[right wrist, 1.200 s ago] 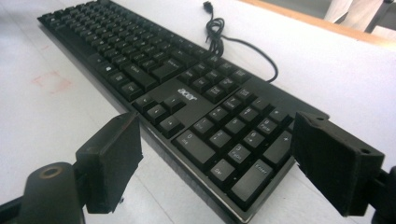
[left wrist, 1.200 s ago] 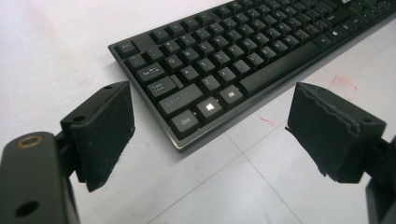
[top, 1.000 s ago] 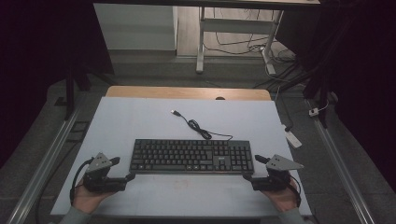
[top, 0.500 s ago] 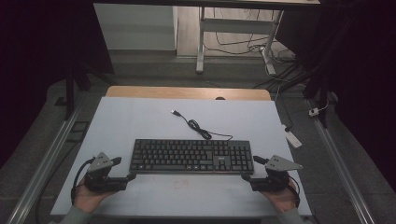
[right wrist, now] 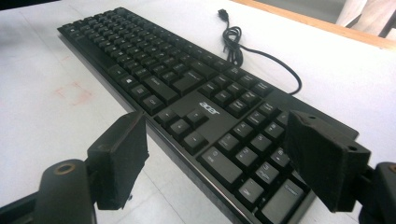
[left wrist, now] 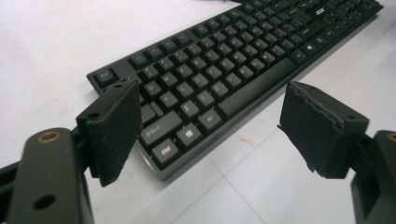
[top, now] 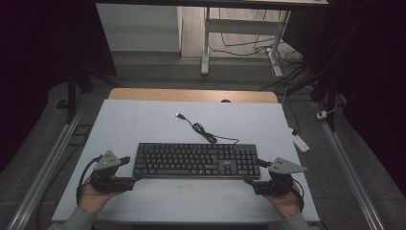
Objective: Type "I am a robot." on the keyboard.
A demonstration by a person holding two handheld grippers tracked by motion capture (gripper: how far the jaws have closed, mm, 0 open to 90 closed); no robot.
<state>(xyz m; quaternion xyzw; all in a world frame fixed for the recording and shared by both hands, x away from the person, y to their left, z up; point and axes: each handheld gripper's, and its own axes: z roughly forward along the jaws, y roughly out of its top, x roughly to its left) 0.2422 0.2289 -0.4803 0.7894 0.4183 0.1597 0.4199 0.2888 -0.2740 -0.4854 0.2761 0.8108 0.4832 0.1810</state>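
I see the keyboard (top: pixel 196 160) flat at mid-table w/ its cable (top: pixel 203 132) trailing away. L gripper (top: pixel 135 178) sits wide open at its near-left corner — holding nothing. R gripper (top: pixel 251 172) also wide open, empty, straddling the near-right corner — jaws apart either side.

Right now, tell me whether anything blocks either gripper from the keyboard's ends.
Nothing visible does. The left gripper and right gripper both stand open at the keyboard ends; its cable lies behind it.
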